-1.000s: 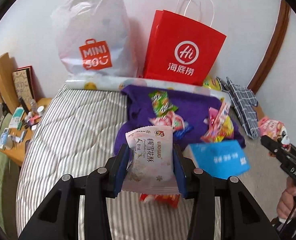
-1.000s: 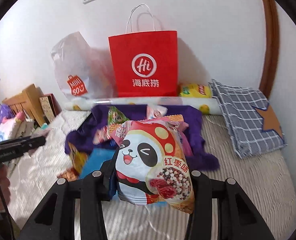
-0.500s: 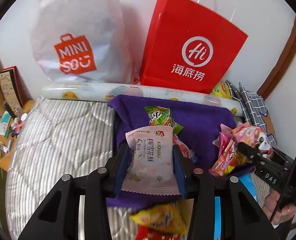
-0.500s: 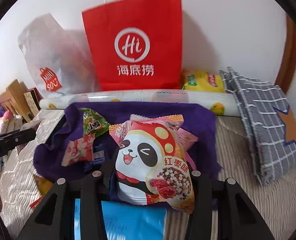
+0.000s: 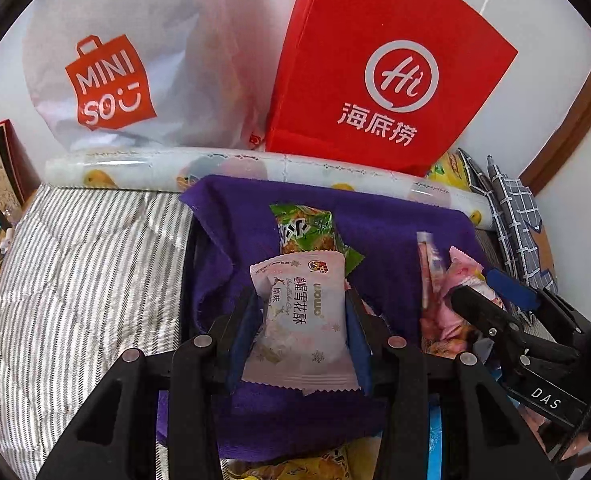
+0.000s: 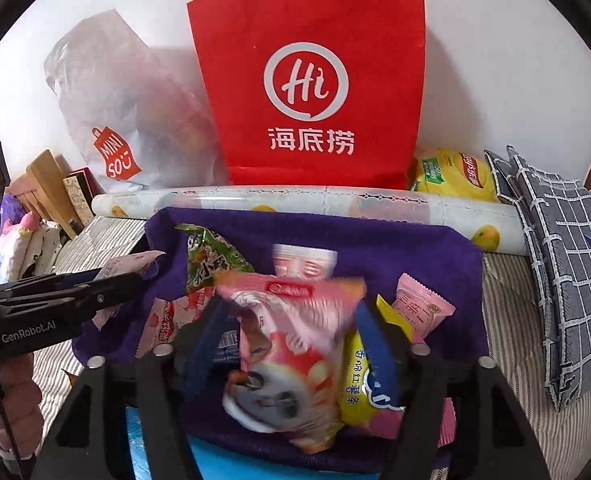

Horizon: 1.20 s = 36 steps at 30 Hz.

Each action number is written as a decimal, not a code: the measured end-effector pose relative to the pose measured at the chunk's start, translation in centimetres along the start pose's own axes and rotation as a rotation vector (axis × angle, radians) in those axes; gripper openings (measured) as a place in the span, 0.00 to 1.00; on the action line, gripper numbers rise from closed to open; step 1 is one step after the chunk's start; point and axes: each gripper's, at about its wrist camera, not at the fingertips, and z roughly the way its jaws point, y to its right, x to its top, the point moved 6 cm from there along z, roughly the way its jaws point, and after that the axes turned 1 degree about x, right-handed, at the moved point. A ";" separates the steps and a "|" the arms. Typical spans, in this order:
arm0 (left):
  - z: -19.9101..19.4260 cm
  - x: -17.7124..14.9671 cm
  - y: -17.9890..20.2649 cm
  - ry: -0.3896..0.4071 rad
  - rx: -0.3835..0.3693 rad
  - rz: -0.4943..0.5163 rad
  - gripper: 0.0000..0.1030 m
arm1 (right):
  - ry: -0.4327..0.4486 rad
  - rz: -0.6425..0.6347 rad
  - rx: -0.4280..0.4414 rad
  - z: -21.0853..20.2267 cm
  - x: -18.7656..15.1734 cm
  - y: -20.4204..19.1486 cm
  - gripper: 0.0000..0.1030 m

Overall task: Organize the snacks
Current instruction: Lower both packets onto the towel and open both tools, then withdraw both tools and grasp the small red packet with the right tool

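Observation:
My left gripper [image 5: 301, 320] is shut on a pale pink snowflake-pastry packet [image 5: 301, 328], held above a purple cloth [image 5: 383, 240]. My right gripper [image 6: 291, 320] has its jaws wide apart; the pink panda snack bag [image 6: 287, 356] is blurred and tipped over between them, dropping onto the purple cloth [image 6: 395, 240]. On the cloth lie a green packet [image 6: 211, 256], a pink packet [image 6: 423, 308] and a yellow packet [image 6: 359, 380]. The right gripper shows in the left wrist view [image 5: 491, 300]; the left gripper shows in the right wrist view [image 6: 107, 284].
A red Haidilao paper bag [image 6: 307, 80] and a white Miniso bag [image 5: 135, 64] stand against the wall behind a patterned roll [image 5: 255, 168]. A yellow chip bag [image 6: 451, 176] and checked fabric [image 6: 563, 264] lie right. Striped bedding [image 5: 75, 280] spreads left. A blue item [image 6: 223, 464] lies near.
Both grippers moved forward over the purple cloth. The right gripper opened and the panda bag tipped and is falling. The left gripper still holds its packet.

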 end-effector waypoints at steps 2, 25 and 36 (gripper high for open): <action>0.1 0.0 0.1 0.003 -0.001 0.000 0.42 | -0.001 0.019 0.006 -0.2 -0.1 0.4 0.64; -5.6 -1.7 0.6 0.048 0.016 0.011 0.63 | 0.080 0.064 -0.027 -8.2 -1.8 -0.6 0.64; -11.2 -6.3 -2.6 0.067 0.092 0.005 0.63 | 0.083 0.036 -0.018 -12.5 -5.9 -6.4 0.61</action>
